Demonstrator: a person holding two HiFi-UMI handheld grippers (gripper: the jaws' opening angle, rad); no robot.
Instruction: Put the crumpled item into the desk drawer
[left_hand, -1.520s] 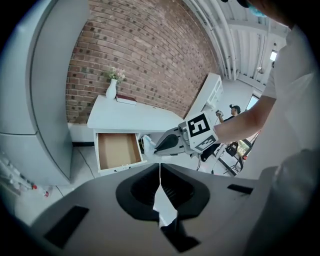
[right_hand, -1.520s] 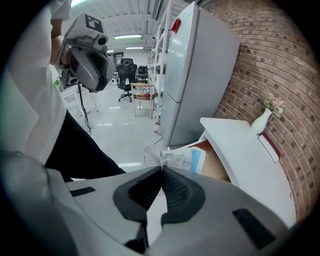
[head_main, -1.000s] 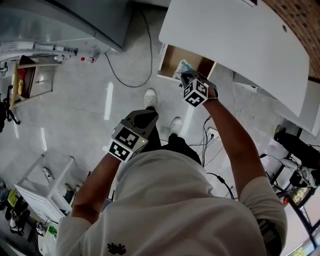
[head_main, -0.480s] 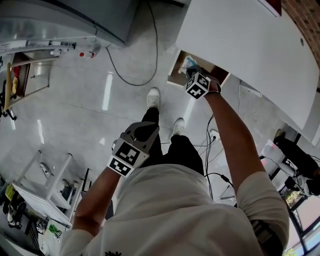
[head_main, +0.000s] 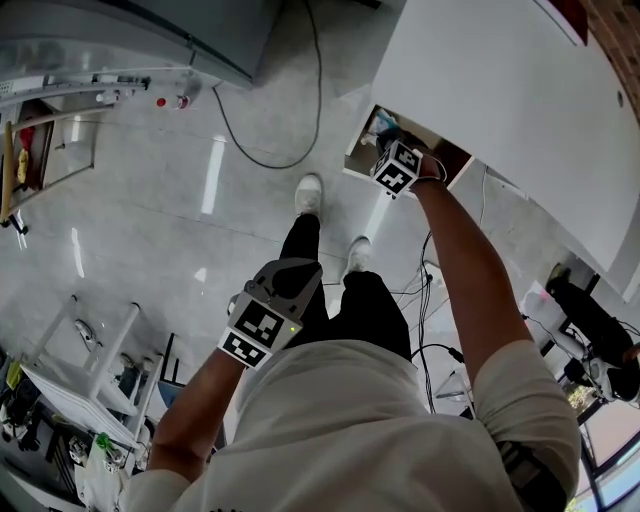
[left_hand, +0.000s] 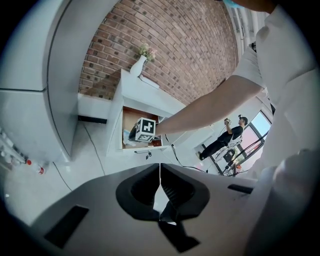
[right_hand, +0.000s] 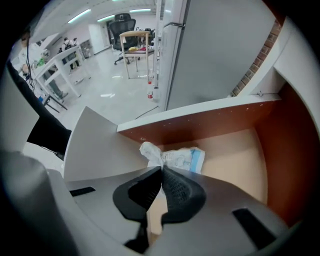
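The crumpled item (right_hand: 172, 156), a white and blue wad of paper, hangs inside the open wooden desk drawer (right_hand: 235, 150), just above its floor. My right gripper (right_hand: 162, 170) is shut on the wad's near end. In the head view the right gripper (head_main: 386, 143) reaches into the drawer (head_main: 362, 152) under the white desk top (head_main: 520, 100), and a bit of the wad (head_main: 381, 124) shows beyond it. The left gripper view shows the same drawer (left_hand: 131, 116) from afar. My left gripper (left_hand: 160, 167) is shut with nothing in it, held low by my waist (head_main: 288, 275).
A black cable (head_main: 250, 150) loops over the grey floor left of the drawer. My shoes (head_main: 308, 193) stand in front of the desk. Shelving (head_main: 60, 140) and a white rack (head_main: 80, 360) stand at left. A vase (left_hand: 139, 65) sits on the desk top.
My right gripper has carried the crumpled item forward and deeper into the drawer. The left gripper has stayed by my waist, still shut.
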